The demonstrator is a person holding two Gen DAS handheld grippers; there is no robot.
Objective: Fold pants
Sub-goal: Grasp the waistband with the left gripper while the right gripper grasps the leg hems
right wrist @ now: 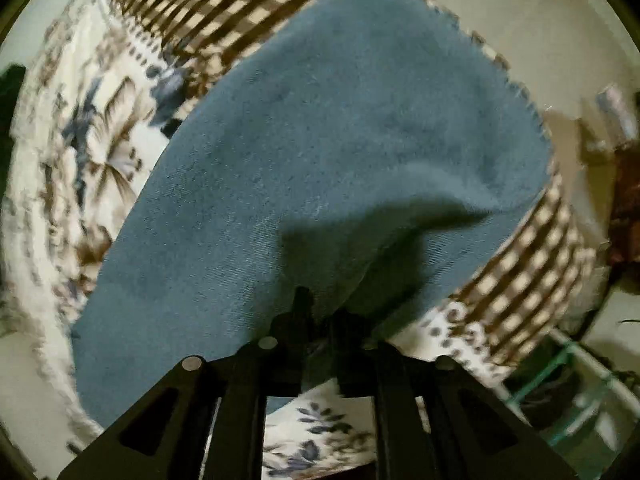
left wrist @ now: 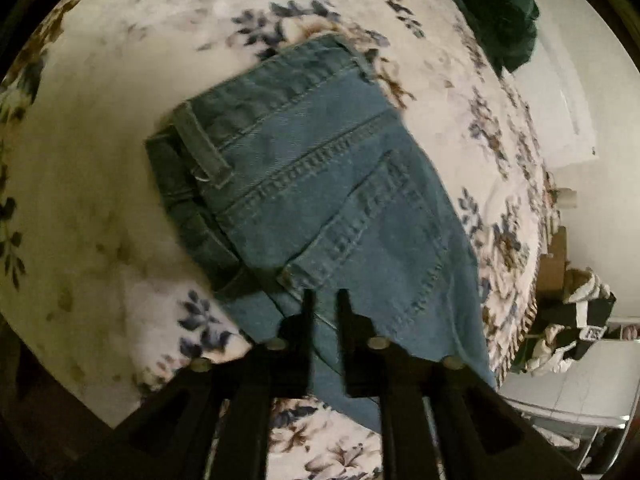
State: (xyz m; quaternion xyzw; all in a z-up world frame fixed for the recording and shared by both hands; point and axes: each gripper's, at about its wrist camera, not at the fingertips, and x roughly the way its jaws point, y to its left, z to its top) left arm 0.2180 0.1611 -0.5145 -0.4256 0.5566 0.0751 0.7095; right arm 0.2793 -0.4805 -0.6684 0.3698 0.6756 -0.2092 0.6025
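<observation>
While both grippers point steeply down, denim pants sit between their narrow jaws.

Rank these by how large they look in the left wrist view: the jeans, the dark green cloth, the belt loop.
1. jeans, by far the largest.
2. dark green cloth, at the top edge, partly cut off and farther away, so its true size is unsure.
3. belt loop, smallest.

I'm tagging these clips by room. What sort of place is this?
Probably a bedroom at home: the jeans lie on a floral bedspread with a brown checked border, which looks like a bed. A dark green garment lies at its far edge, and pale walls stand behind.
</observation>
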